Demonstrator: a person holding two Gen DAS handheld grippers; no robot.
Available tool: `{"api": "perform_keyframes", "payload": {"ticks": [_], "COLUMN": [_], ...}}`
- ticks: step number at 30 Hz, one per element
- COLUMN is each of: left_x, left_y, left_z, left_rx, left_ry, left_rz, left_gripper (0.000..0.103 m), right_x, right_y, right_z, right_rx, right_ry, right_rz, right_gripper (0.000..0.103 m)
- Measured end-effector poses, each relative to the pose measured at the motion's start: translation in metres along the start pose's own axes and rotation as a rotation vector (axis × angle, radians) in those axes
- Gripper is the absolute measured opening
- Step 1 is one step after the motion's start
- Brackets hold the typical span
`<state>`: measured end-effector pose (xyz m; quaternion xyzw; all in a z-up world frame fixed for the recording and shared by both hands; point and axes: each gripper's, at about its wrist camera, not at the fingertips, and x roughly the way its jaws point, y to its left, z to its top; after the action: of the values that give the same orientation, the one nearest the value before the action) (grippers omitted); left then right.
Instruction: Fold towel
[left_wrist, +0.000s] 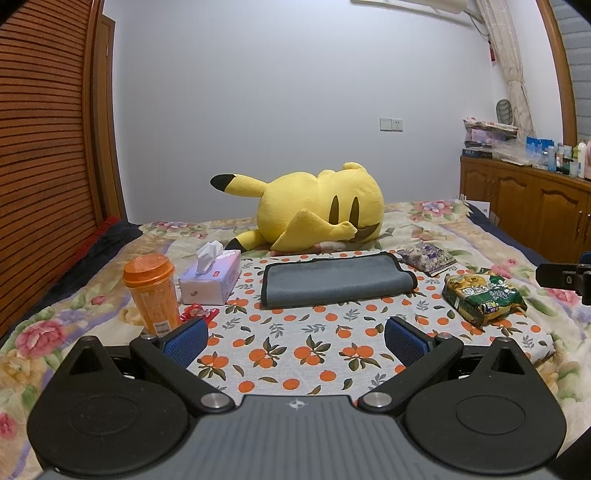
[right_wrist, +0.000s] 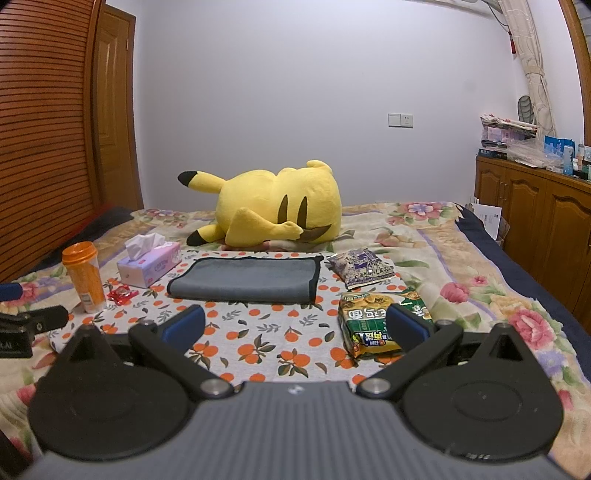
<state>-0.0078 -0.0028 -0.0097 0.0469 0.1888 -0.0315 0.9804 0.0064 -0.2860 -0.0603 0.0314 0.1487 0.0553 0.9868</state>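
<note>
Towel (left_wrist: 334, 280): folded, flat on orange-print cloth (left_wrist: 295, 350).
Left gripper (left_wrist: 295, 334): wide, empty, held back.
Right gripper (right_wrist: 295, 325): wide, empty, held back.

The room was evenly, softly lit with a cool tint; shadows stayed faint, focus sharp, and edges bowed heavily in both views.

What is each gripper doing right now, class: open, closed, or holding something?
Left gripper: jaws open, holding nothing.
Right gripper: jaws open, holding nothing; the grey towel lies untouched ahead.
</note>
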Motion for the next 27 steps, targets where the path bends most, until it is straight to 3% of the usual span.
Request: {"api": "perform_keyframes", "payload": {"ticks": [27], "left_x": [0.0009], "left_y": [0.0009], "left_z": [-0.0014], "left_rx": [0.007], "left_ry": [0.002], "left_rz": [0.002], "left_gripper": [0.103], "right_x": [0.0000], "right_y": [0.0005], "right_z": [-0.0001], "right_rx": [0.000], "right_ry": [0.000], "right_rz": [-0.001], "right_gripper": [0.103]}}
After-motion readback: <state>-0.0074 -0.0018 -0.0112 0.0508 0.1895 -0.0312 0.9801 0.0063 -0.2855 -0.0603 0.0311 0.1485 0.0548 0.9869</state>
